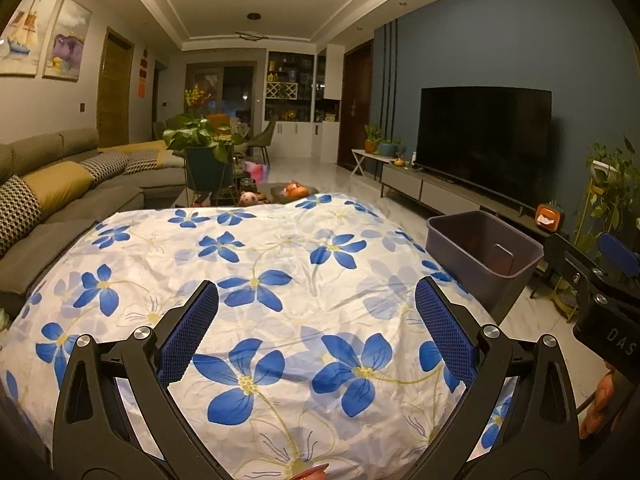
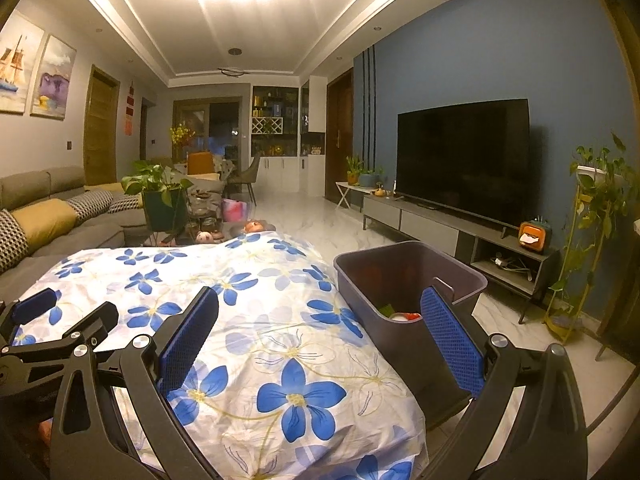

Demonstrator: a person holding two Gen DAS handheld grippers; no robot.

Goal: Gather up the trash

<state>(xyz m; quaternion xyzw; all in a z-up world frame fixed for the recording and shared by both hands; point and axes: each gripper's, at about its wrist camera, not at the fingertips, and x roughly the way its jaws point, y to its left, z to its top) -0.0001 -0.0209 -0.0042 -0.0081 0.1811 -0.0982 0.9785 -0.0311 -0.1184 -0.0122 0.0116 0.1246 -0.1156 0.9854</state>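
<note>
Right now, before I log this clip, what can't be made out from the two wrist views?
- Bin contents: right wrist view shows only green, white and red bits; the near wall and the right claw hide the rest. Left wrist view shows just its inside wall.
- Table under the flowered cloth: fully covered in both views.
- Small items on the far coffee table: too small to identify.
- Left claw: open, holding nothing.

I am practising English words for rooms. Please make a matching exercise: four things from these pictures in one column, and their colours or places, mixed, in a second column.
1. bin
2. television
3. floral cloth
4. tissue box

a. orange, on the stand's right end
b. white with blue flowers
c. dark, at the cloth's right edge
d. black, before the blue wall

Pairs: 1-c, 2-d, 3-b, 4-a
</note>
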